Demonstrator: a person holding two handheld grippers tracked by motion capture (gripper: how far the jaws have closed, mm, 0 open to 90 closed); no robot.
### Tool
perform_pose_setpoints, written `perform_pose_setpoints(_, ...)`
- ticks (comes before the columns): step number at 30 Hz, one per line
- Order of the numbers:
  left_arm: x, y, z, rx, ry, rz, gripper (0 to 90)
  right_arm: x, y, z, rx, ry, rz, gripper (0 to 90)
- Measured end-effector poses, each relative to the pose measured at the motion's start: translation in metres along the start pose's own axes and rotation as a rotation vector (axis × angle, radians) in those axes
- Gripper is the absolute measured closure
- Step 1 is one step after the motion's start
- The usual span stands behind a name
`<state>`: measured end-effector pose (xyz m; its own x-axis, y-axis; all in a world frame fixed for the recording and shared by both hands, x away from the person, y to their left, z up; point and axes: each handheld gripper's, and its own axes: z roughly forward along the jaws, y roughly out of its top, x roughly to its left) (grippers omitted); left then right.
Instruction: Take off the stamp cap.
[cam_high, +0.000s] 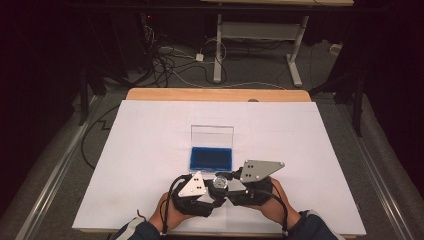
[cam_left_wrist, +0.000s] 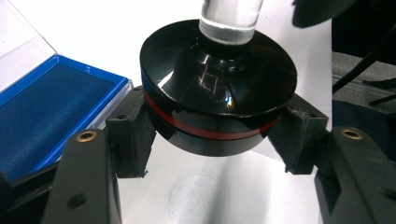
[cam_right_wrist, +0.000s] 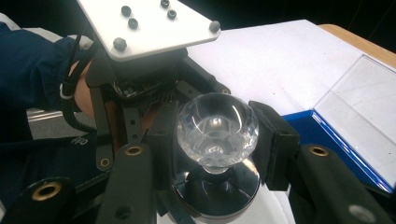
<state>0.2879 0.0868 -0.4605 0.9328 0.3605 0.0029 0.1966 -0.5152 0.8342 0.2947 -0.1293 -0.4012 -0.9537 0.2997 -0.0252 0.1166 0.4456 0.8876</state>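
From the high view, a person stands at the near edge of a table covered with a white sheet (cam_high: 150, 150), and both hands come together just in front of them. The left gripper (cam_high: 212, 187) and the right gripper (cam_high: 227, 182) meet at one small object, a stamp (cam_high: 220, 182) with a black base and a clear knob, which sits between them near the front of the table. Just behind it lies an open case (cam_high: 211, 157) with a blue lining, and its clear lid (cam_high: 212, 135) stands up at the far side. In the left gripper view, the left gripper (cam_left_wrist: 212, 123) has its two black jaws clamped on the round black base (cam_left_wrist: 215, 93) of the stamp, one jaw at each side, touching it. A thin red ring runs around this base. The clear stem (cam_left_wrist: 231, 18) goes up from the middle of the base and out of the frame. The blue case (cam_left_wrist: 46, 112) is at the left, close to the jaw. On the sheet under the base there is a faint round mark (cam_left_wrist: 198, 196). In the right gripper view, the right gripper (cam_right_wrist: 217, 135) is closed on the clear faceted knob (cam_right_wrist: 215, 128), with a jaw pressing at each side of it. The black base (cam_right_wrist: 219, 198) shows below the knob. Behind it I see the left gripper (cam_right_wrist: 149, 70) with its grey plate, held by a hand in a dark blue sleeve (cam_right_wrist: 32, 56). The case (cam_right_wrist: 336, 130) is at the right.
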Motion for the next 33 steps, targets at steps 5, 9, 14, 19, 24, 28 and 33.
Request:
perform_pose_setpoints(5,-0.002,0.001,0.000,0.012,0.020,0.016,36.5,0.001,0.000,0.000,0.003,-0.004,-0.009,57.0)
perform_pose_setpoints(9,-0.002,0.002,-0.001,0.013,0.037,0.026,36.8,0.002,-0.001,-0.002,-0.008,-0.015,-0.010,57.0)
perform_pose_setpoints(14,-0.002,0.002,-0.003,0.010,0.056,0.025,36.8,0.002,-0.001,-0.003,-0.018,-0.028,-0.011,57.1)
perform_pose_setpoints(19,-0.003,0.001,-0.001,0.024,0.055,0.037,36.8,0.001,0.000,-0.007,-0.041,-0.038,-0.002,57.0)
perform_pose_setpoints(24,-0.002,0.000,-0.001,0.020,0.052,0.032,36.9,-0.001,0.000,-0.009,-0.049,-0.050,0.004,57.1)
perform_pose_setpoints(28,-0.001,0.000,-0.002,0.026,0.055,0.034,36.8,-0.004,-0.001,-0.013,-0.057,-0.061,0.009,57.0)
perform_pose_setpoints(33,0.000,-0.001,-0.004,0.017,0.060,0.034,36.8,-0.006,-0.002,-0.016,-0.056,-0.075,0.011,57.0)
